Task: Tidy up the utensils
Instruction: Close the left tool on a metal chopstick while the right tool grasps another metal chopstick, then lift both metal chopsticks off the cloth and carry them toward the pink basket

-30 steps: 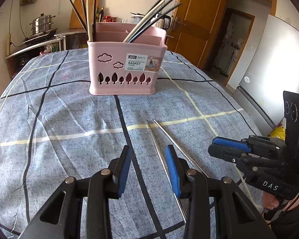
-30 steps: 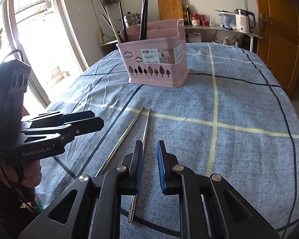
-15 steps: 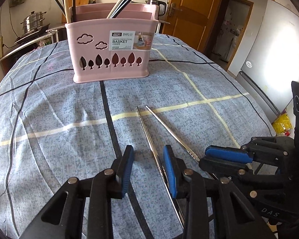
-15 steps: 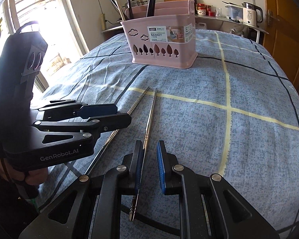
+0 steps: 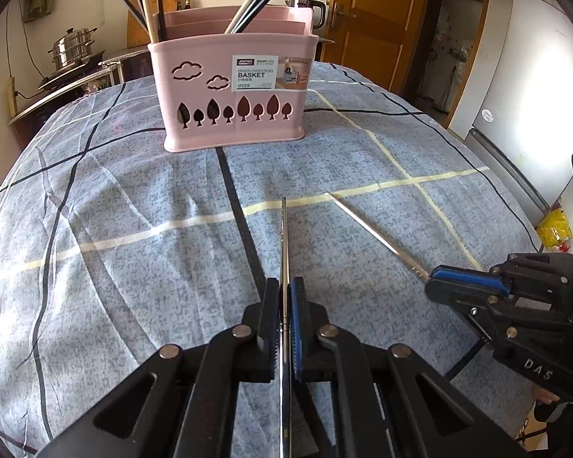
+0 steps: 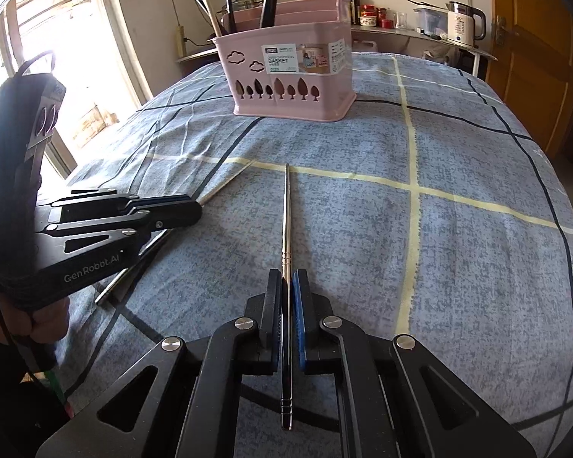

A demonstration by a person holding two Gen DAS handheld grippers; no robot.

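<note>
Both claws have just closed. The left gripper is now clamped on one steel chopstick, jaws pinched together on its shaft. The right gripper has nipped shut on the other chopstick, near its ringed end. A second ago both sticks lay loose on the blue checked tablecloth; now each looks caught, tips still low over the cloth. Further back waits the pink basket, already bristling with chopsticks. Lift and drop in, I'd say.
</note>
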